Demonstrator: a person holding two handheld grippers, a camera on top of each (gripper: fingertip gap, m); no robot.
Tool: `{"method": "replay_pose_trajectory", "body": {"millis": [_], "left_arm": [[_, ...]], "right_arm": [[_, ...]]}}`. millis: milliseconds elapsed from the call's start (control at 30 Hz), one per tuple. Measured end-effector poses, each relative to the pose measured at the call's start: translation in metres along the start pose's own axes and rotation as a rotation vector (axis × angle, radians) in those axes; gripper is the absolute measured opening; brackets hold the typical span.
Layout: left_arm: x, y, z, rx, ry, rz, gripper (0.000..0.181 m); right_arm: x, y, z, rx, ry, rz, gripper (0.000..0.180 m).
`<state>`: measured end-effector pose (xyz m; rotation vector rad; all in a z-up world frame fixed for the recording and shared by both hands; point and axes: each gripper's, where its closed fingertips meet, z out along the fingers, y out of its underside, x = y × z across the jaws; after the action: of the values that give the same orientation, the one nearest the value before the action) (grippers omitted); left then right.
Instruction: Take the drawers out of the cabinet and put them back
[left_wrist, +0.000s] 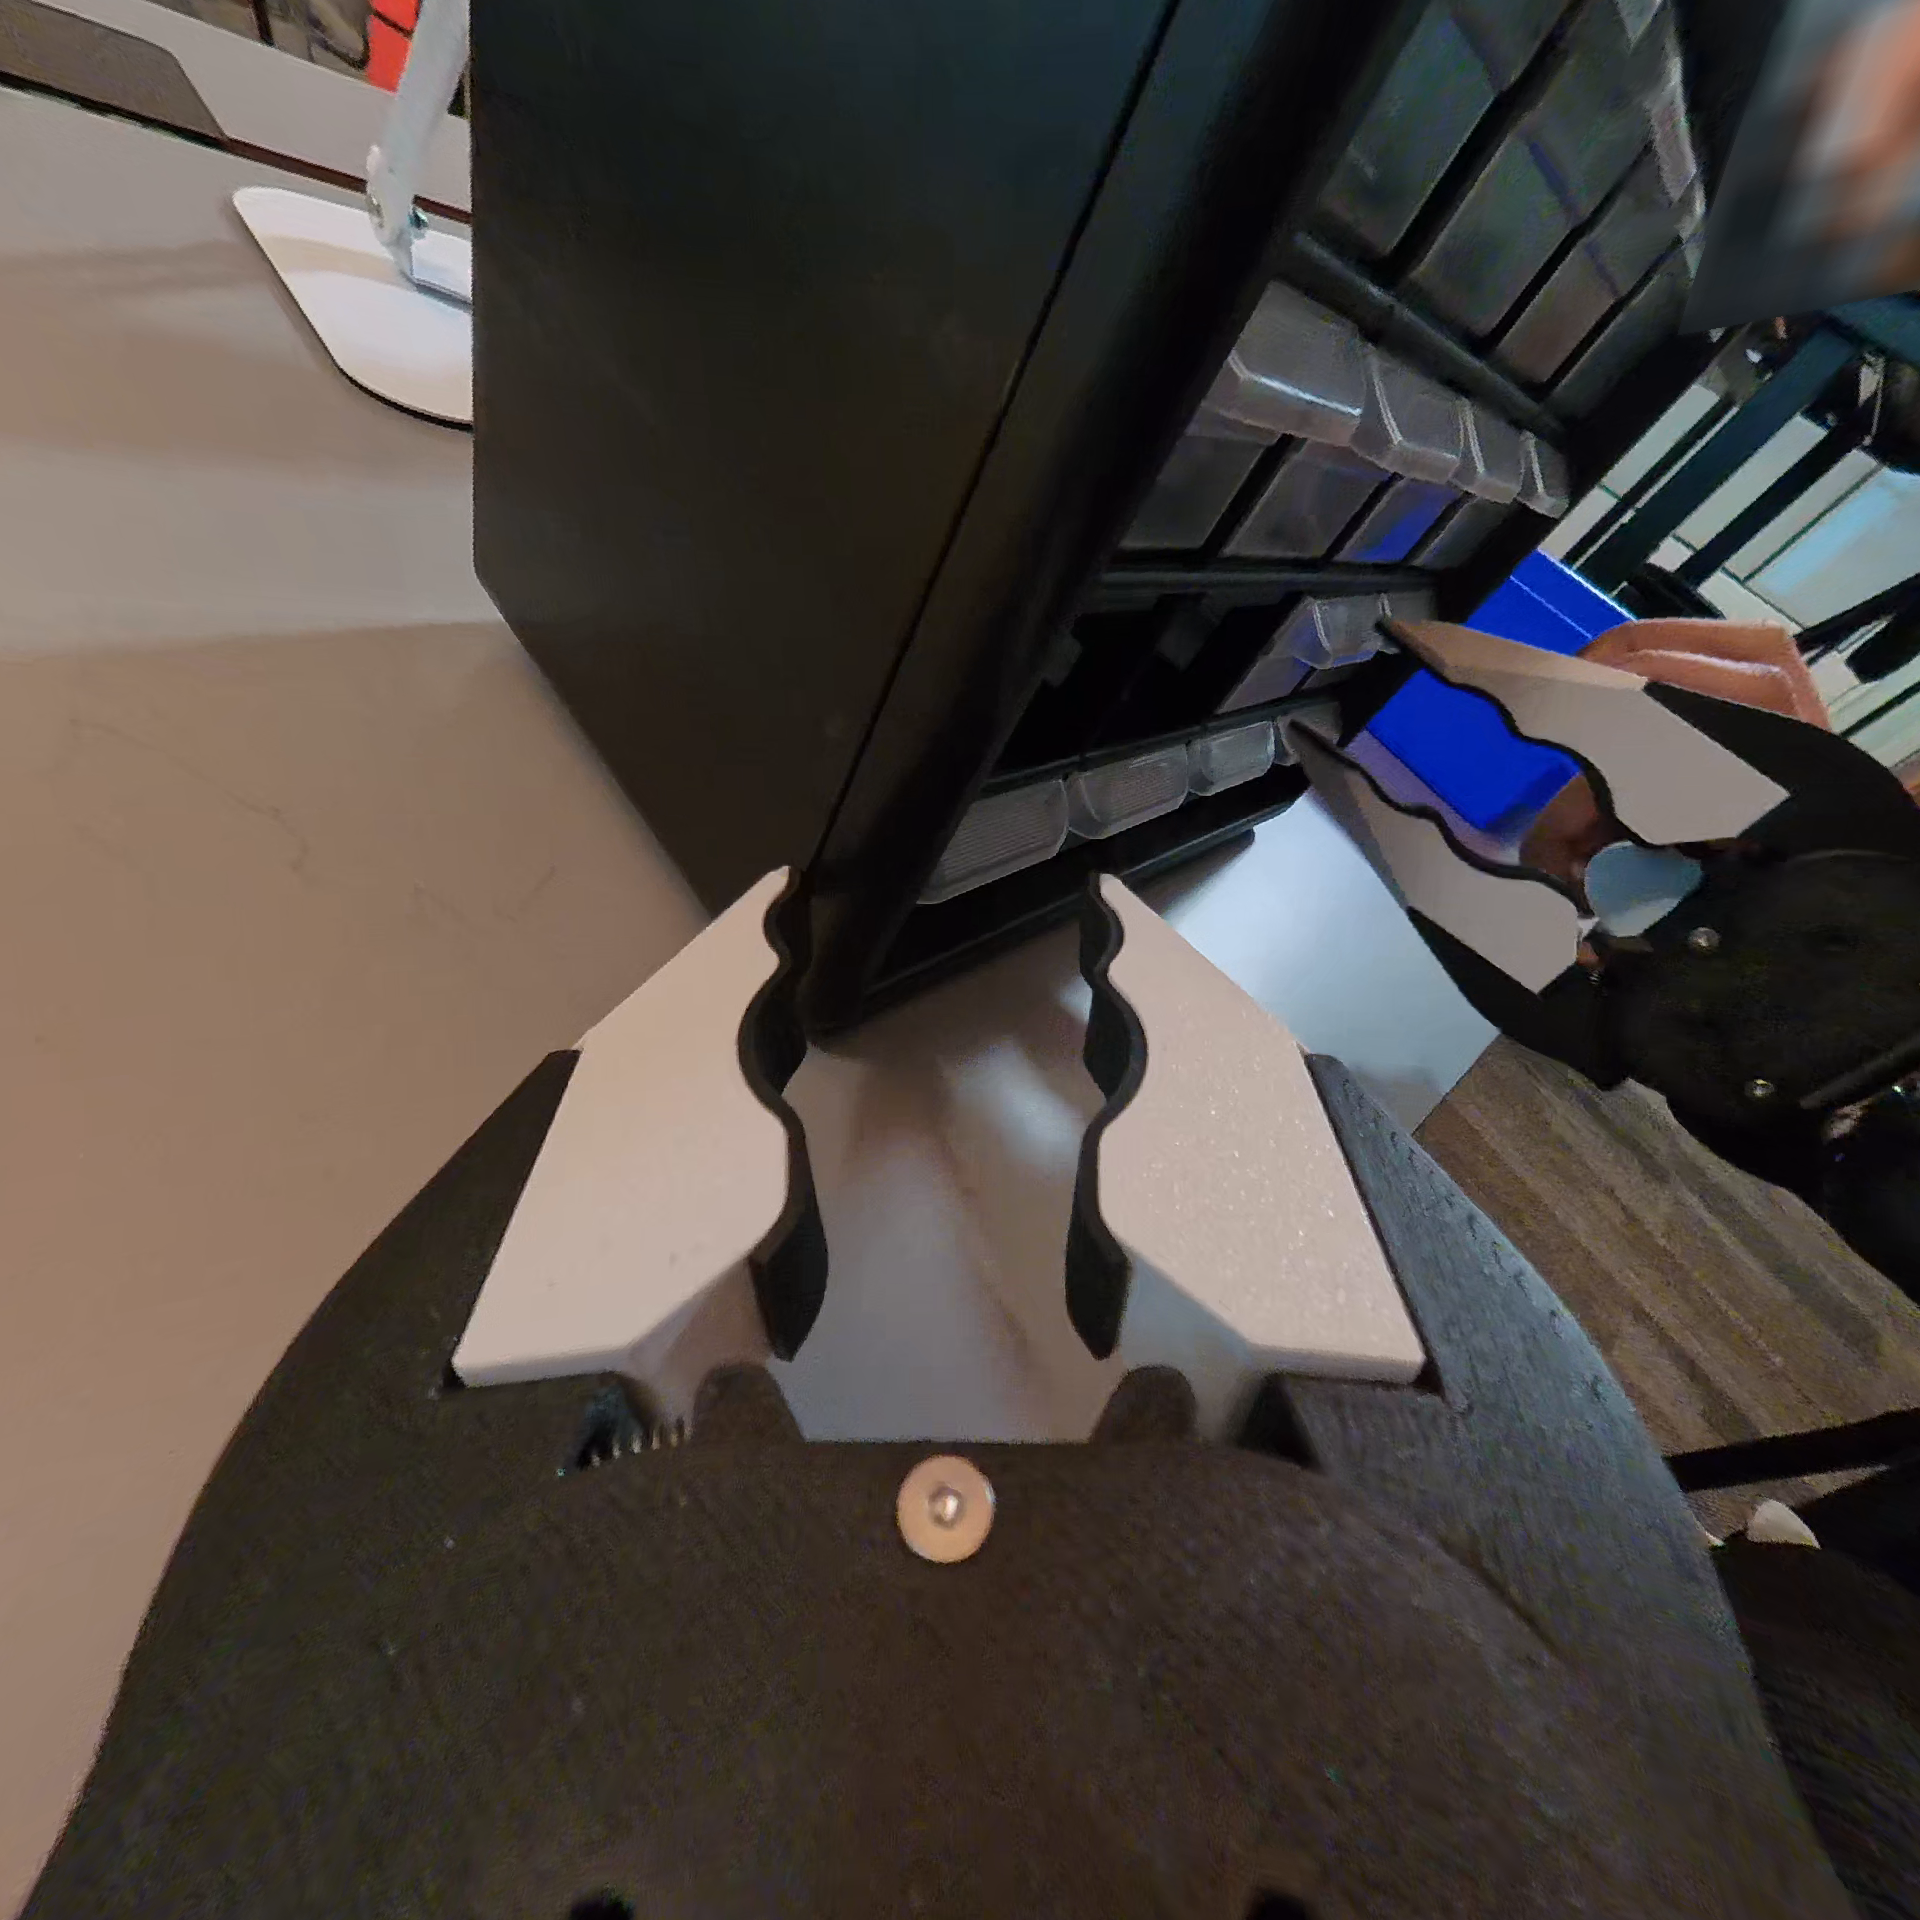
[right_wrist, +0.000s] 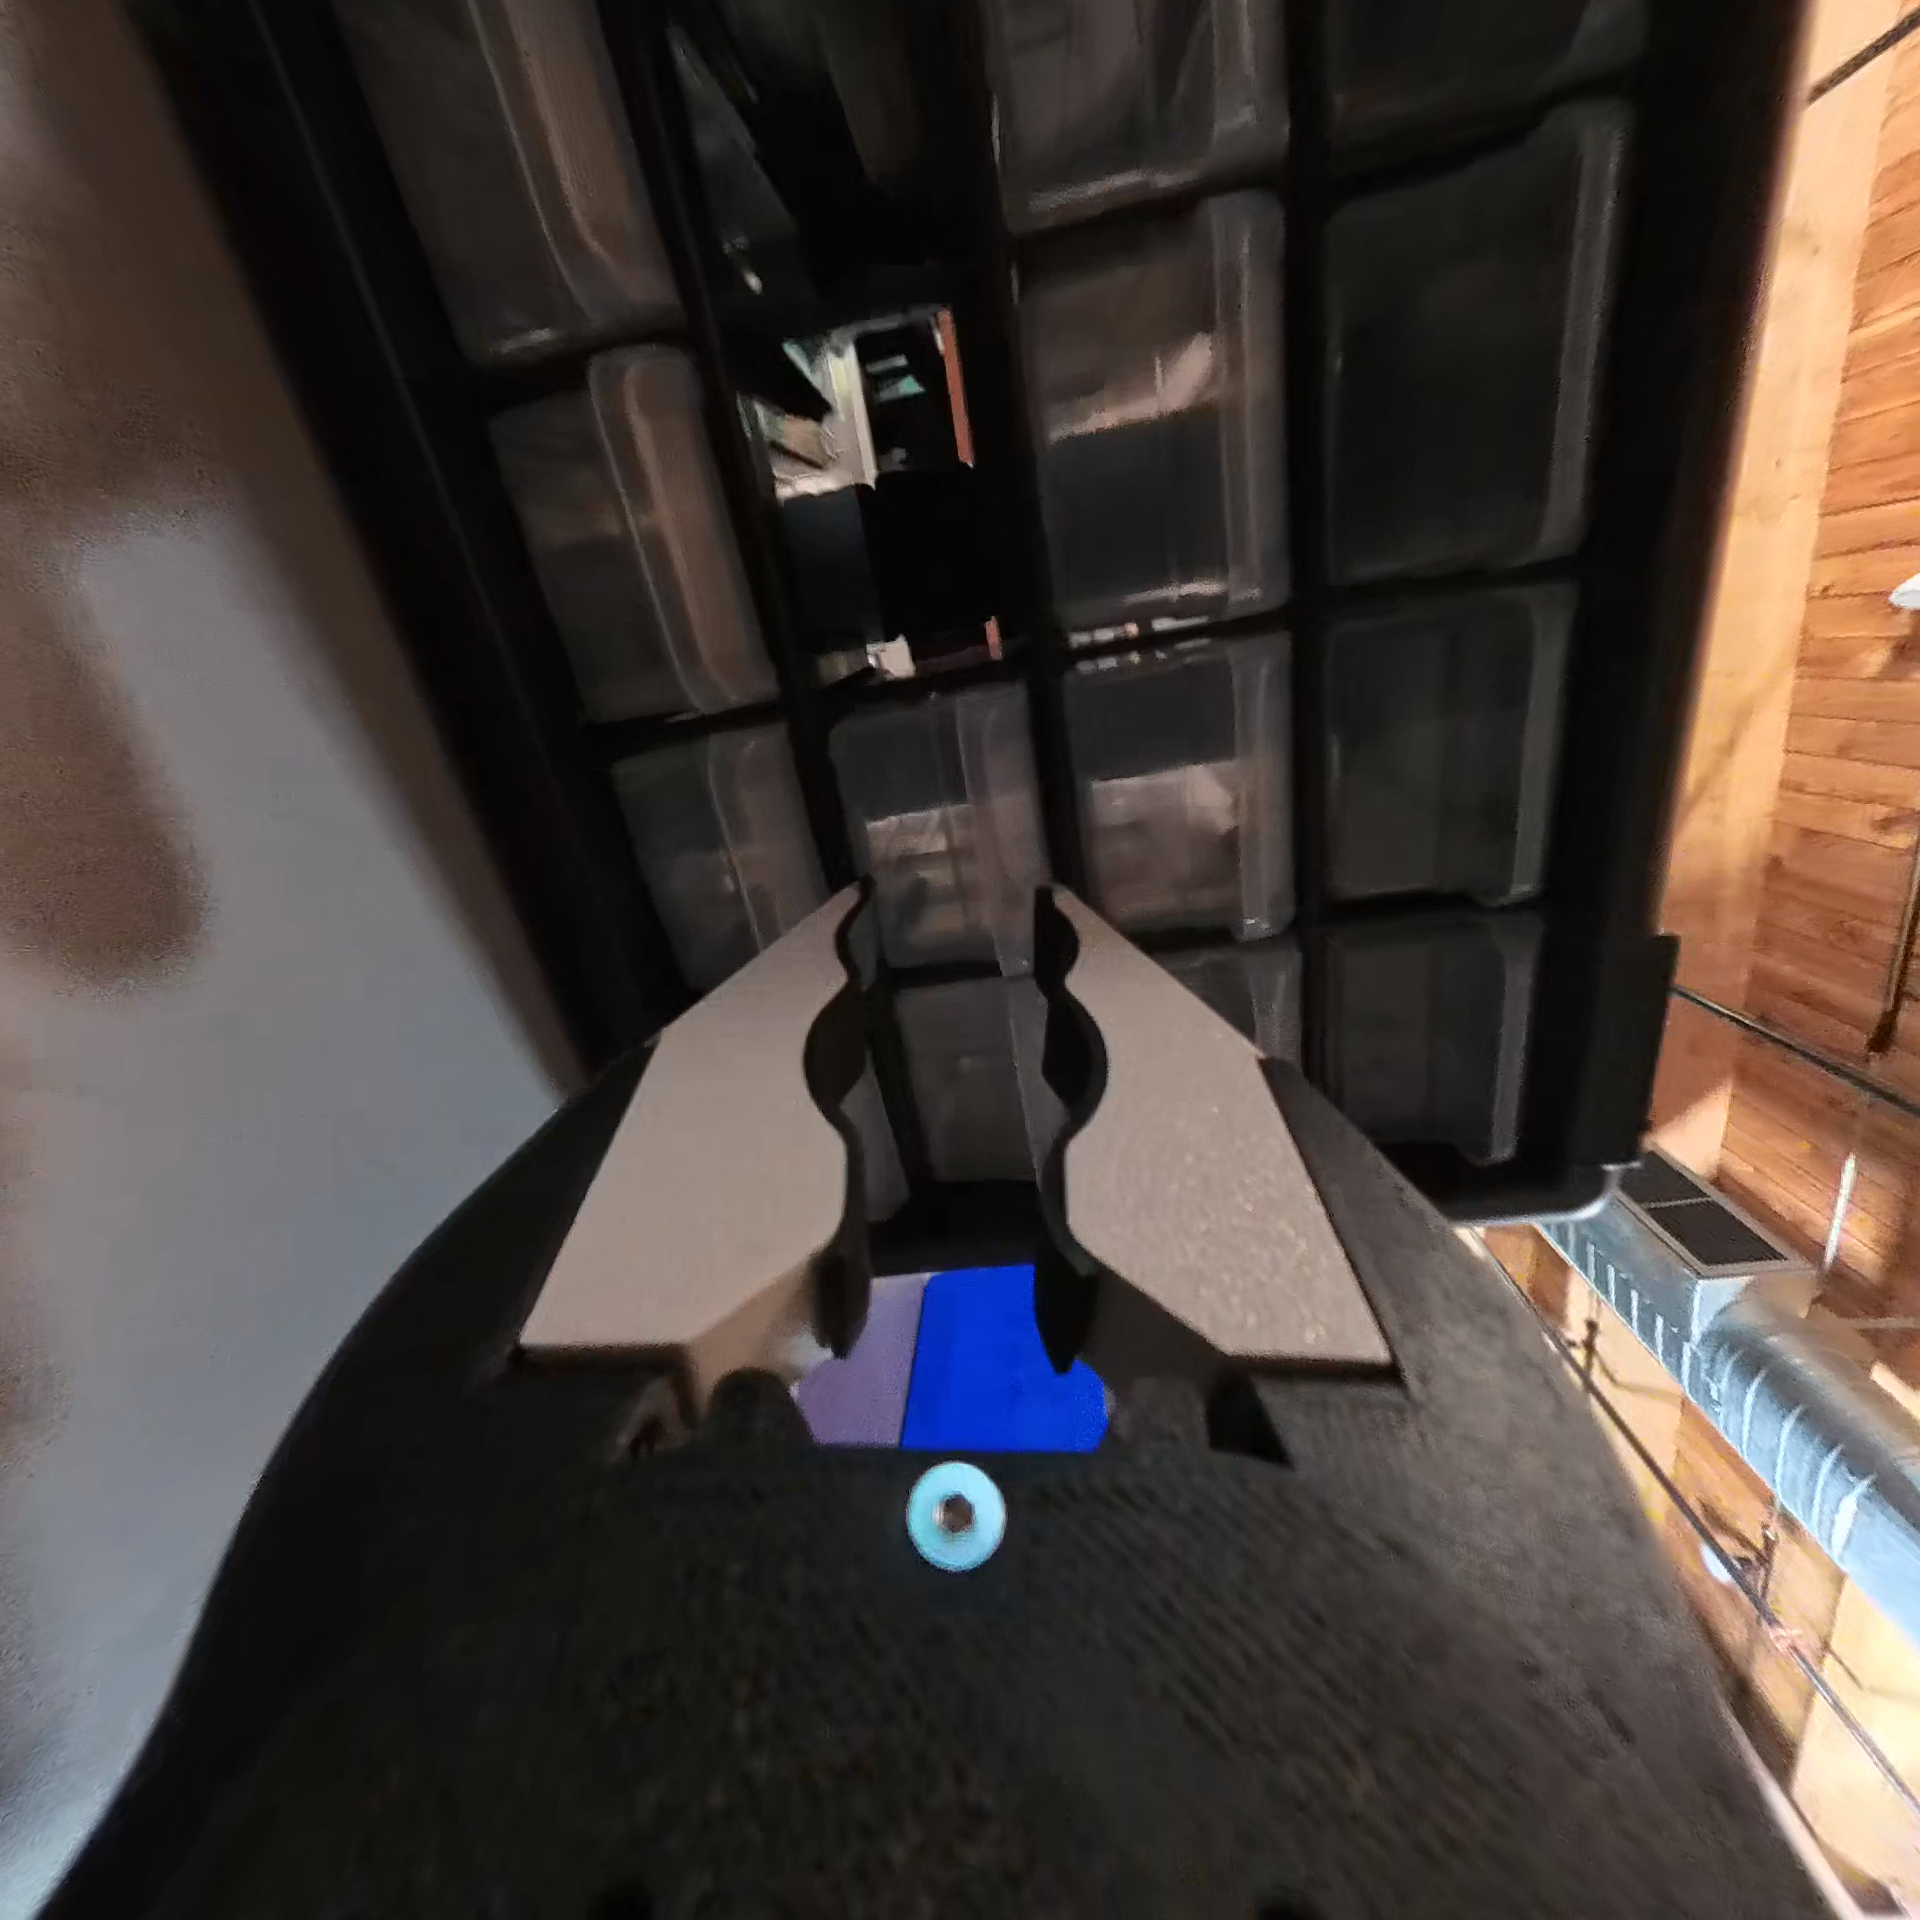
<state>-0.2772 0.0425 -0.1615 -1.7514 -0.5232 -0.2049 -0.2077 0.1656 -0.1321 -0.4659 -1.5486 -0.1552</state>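
Note:
A black cabinet (left_wrist: 727, 416) with rows of clear small drawers (left_wrist: 1299, 384) stands on a pale table (left_wrist: 208, 831). My left gripper (left_wrist: 942, 881) is open at the cabinet's lower front corner; the corner edge sits between the fingers, against the left one. My right gripper (left_wrist: 1345, 677) reaches the drawer fronts from the right. In the right wrist view the cabinet (right_wrist: 1704, 623) fills the frame. My right gripper (right_wrist: 951, 899) is open, its tips on either side of one clear drawer (right_wrist: 935, 831). One slot (right_wrist: 883, 499) above it is empty and see-through.
A white stand base (left_wrist: 353, 301) sits on the table left of the cabinet. A blue bin (left_wrist: 1475, 748) lies beyond the cabinet front, also under the right gripper (right_wrist: 997, 1361). Wooden floor (left_wrist: 1662, 1247) is off the table edge. A metal duct (right_wrist: 1818, 1455) shows at right.

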Motion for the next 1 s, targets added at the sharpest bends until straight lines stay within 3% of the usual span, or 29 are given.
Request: {"method": "replay_pose_trajectory", "body": {"millis": [200,500,733,1000], "left_arm": [[-0.001,0.0,0.0,0.001,-0.002,-0.008,0.05],[-0.002,0.002,0.001,-0.002,0.0,-0.047,0.05],[-0.002,0.002,0.002,-0.002,-0.005,-0.039,0.05],[0.001,-0.007,-0.002,0.044,0.057,-0.077,0.058]], "right_arm": [[0.013,0.008,0.006,-0.018,0.082,-0.036,0.01],[0.011,0.0,-0.033,0.021,0.042,-0.016,0.01],[-0.005,0.008,-0.042,0.012,-0.073,0.122,0.037],[-0.002,0.017,-0.036,0.042,-0.085,0.242,0.038]]}}
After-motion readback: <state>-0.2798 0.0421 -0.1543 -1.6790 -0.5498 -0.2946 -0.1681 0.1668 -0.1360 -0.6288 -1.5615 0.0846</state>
